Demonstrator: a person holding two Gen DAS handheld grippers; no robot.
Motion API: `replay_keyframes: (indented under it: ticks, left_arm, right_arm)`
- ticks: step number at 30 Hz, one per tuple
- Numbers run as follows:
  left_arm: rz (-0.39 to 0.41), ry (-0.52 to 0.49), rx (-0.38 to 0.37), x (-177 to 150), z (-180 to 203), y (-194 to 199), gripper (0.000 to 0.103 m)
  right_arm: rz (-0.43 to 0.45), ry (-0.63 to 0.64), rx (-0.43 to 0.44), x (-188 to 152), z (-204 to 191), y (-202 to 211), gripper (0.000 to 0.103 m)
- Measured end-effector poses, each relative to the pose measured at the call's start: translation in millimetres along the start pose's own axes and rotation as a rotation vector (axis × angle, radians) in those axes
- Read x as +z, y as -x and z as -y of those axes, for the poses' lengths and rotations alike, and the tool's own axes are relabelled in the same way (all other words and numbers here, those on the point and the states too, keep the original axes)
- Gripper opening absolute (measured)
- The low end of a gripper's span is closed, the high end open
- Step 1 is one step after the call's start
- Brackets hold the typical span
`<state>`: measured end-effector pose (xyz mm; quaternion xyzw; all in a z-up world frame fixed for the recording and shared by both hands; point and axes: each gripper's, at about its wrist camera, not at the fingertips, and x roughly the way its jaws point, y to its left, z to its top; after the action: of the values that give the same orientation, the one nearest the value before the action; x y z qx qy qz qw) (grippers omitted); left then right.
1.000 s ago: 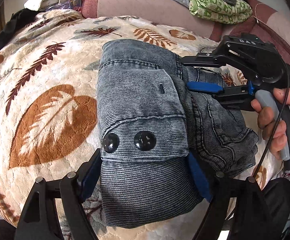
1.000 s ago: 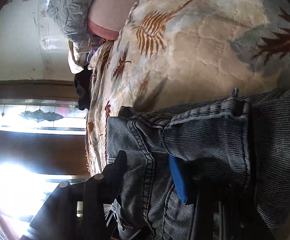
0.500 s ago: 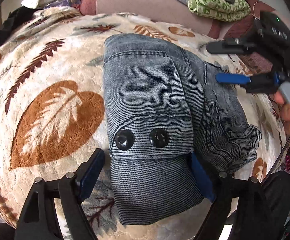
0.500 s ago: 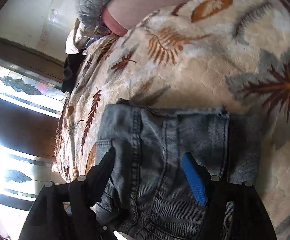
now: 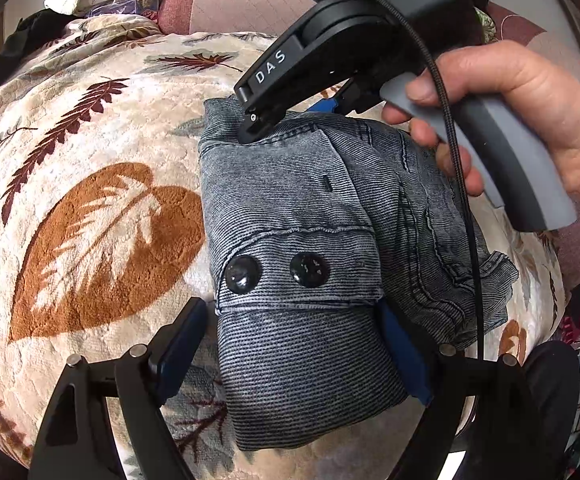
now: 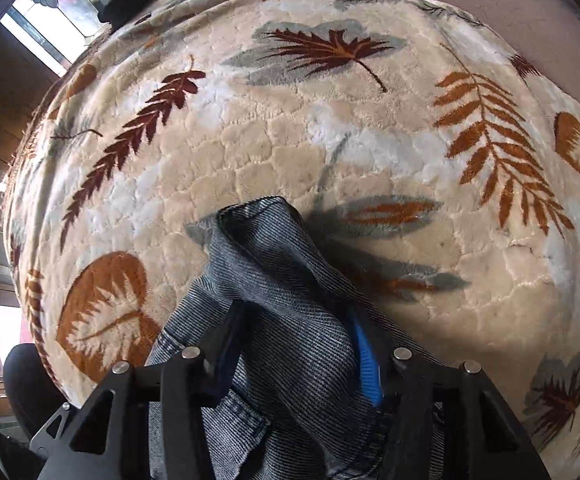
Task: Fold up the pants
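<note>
Folded grey denim pants [image 5: 290,200] with two black buttons [image 5: 307,269] lie on a leaf-patterned blanket [image 5: 102,240]. My left gripper [image 5: 290,312] stands wide open astride the near end of the bundle. Its right pad touches the cloth and its left pad sits a little off the edge. My right gripper [image 5: 286,120] points steeply down at the far left corner. In the right wrist view its jaws are closing around a raised fold of the pants [image 6: 266,248], and the right gripper [image 6: 293,320] has denim bunched against both fingers.
A hand [image 5: 529,112] grips the right gripper's grey handle, with a black cable [image 5: 461,200] hanging over the pants. Pillows and bedding [image 5: 226,4] pile up at the far end. A dark garment [image 5: 30,36] lies far left. A window [image 6: 46,8] is beyond the bed.
The right gripper swung from the pants' right side over to the far left corner, turned to point down, and took denim between its fingers. The left gripper barely moved.
</note>
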<state>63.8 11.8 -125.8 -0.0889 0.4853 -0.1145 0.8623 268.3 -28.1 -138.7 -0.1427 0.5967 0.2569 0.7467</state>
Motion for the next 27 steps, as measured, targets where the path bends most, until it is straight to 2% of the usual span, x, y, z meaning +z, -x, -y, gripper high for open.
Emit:
replay_keyframes:
  ticks: [5,8,10,12,14,15,18,20,21,22,24,25,27]
  left_arm:
    - [0.008,-0.004,-0.006,-1,-1,6,0.087]
    - [0.014,0.041,-0.043,1,-7,15,0.087]
    - [0.049,0.08,-0.066,6,-17,29,0.087]
    - [0.146,0.089,-0.068,11,-23,55,0.087]
    - [0.212,0.098,-0.018,17,-27,75,0.087]
    - [0.215,0.104,0.02,22,-30,76,0.087]
    - [0.14,0.127,0.067,36,-39,54,0.087]
    - [0.016,0.064,0.129,37,-33,21,0.087]
    - [-0.043,0.026,0.173,32,-28,5,0.087]
    - [-0.023,0.012,0.21,27,-25,1,0.089]
    - [0.005,-0.013,0.252,26,-20,4,0.091]
    - [0.007,-0.01,0.257,27,-19,7,0.09]
    - [0.024,0.012,0.216,31,-19,22,0.088]
  right_arm:
    - [0.063,-0.027,-0.032,-3,3,3,0.056]
    - [0.138,-0.056,0.002,-21,8,38,0.056]
    - [0.188,-0.091,0.048,-43,16,66,0.057]
    - [0.233,-0.123,0.045,-71,20,93,0.061]
    - [0.269,-0.144,0.016,-106,28,111,0.062]
    - [0.275,-0.149,-0.024,-125,32,114,0.062]
    - [0.242,-0.136,-0.132,-174,30,104,0.062]
    - [0.169,-0.113,-0.169,-201,28,78,0.062]
    - [0.182,-0.111,-0.196,-212,27,71,0.062]
    - [0.224,-0.105,-0.209,-219,26,72,0.062]
    - [0.231,-0.119,-0.21,-220,28,73,0.064]
    - [0.224,-0.125,-0.207,-217,29,75,0.064]
    - [0.242,-0.132,-0.185,-215,31,85,0.064]
